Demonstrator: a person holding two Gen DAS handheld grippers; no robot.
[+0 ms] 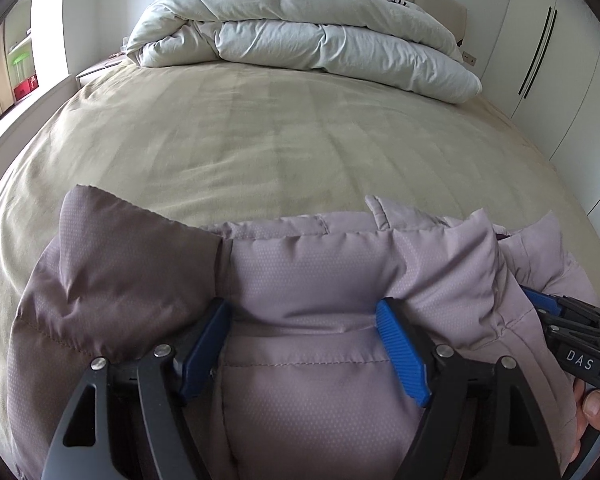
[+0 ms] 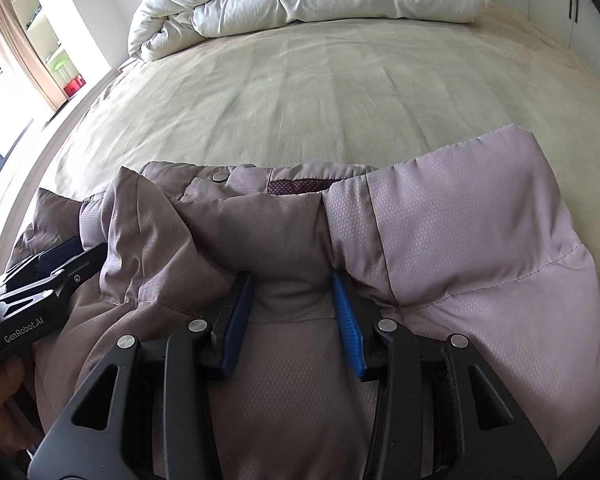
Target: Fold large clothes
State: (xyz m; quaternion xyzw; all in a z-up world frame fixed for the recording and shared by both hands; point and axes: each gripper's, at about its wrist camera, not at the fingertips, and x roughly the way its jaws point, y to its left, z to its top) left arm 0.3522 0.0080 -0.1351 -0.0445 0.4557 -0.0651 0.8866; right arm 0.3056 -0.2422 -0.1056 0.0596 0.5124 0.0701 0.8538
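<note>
Both grippers pinch jacket (image 1: pixel 300 280); bed (image 1: pixel 260 132) beyond.

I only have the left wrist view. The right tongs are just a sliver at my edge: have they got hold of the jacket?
Observer: Yes, the right tongs pinch a bunched fold of the jacket between both fingers.
Operator: What's on the edge beyond them?
Observer: A round metal snap sits on that far edge, left of the fingers.
Operator: Any lining showing?
Observer: A dark maroon patch, just right of the snap.
</note>
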